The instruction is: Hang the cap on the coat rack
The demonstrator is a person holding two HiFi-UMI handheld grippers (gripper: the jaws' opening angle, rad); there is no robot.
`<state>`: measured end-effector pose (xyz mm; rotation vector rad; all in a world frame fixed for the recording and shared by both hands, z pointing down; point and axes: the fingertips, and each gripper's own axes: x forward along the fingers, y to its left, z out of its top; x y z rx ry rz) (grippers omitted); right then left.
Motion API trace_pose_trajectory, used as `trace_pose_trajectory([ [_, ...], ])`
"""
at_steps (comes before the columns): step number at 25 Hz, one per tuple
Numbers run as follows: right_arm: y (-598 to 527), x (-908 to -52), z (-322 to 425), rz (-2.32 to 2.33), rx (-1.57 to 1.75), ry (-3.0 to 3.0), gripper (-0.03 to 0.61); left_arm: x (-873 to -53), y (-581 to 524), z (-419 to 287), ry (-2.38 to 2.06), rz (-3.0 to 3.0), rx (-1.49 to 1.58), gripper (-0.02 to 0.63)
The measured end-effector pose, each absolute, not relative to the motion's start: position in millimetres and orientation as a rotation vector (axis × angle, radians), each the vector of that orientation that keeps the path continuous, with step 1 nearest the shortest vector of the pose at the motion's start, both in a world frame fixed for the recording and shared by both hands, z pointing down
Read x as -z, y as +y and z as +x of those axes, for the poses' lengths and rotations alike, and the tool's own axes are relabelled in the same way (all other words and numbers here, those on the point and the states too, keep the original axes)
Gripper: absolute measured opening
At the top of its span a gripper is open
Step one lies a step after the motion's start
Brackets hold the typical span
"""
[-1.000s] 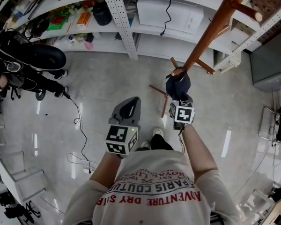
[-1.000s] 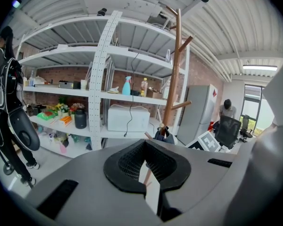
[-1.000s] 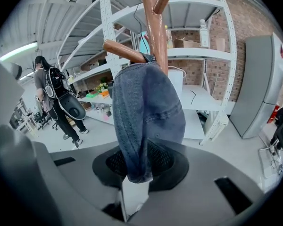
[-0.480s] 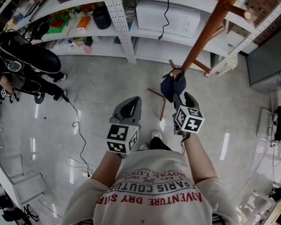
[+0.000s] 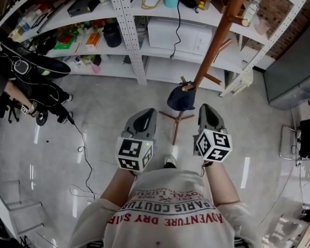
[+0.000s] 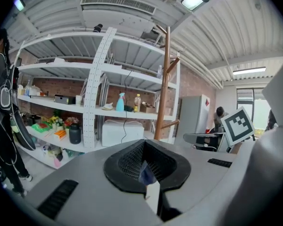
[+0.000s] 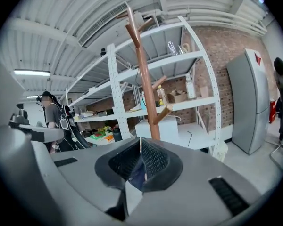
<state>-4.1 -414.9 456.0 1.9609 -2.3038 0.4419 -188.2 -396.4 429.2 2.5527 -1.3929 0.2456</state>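
A dark navy cap [image 5: 182,98] hangs on a low peg of the wooden coat rack [image 5: 217,40], free of both grippers. My right gripper [image 5: 205,109] sits just right of the cap and nearer to me, clear of it. Its jaws have just been closing and now stand shut with nothing between them. My left gripper [image 5: 146,112] is shut and empty, left of the cap. The rack's pole [image 6: 166,84] rises ahead in the left gripper view. It also stands beyond the right gripper [image 7: 140,147] as a pole [image 7: 144,74]. The cap is hidden in both gripper views.
White metal shelving [image 5: 126,30] behind the rack carries a white box [image 5: 178,32], bottles and small items. A person in dark clothes [image 5: 20,71] stands at the left. A black cable [image 5: 88,138] trails over the grey floor. A grey cabinet [image 5: 294,71] stands at the right.
The right gripper let go of the cap, drew back toward me and rose, then closed. The cap stayed on the peg. The left gripper rose a little.
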Motion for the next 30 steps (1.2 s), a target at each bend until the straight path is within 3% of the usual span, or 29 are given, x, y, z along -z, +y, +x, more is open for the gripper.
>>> trace_pose_trajectory([
  [11,-382.4,-392.3,-14.7,1.987,-0.195,-2.387,0.015,-386.0,-387.2,-177.8,-1.397,2.641,-0.161,0.006],
  [30,-379.7,-384.5,-19.1,1.972,-0.126,-2.381,0.015,-388.3,-391.1,-177.1,-1.405,2.630,-0.164,0.006],
])
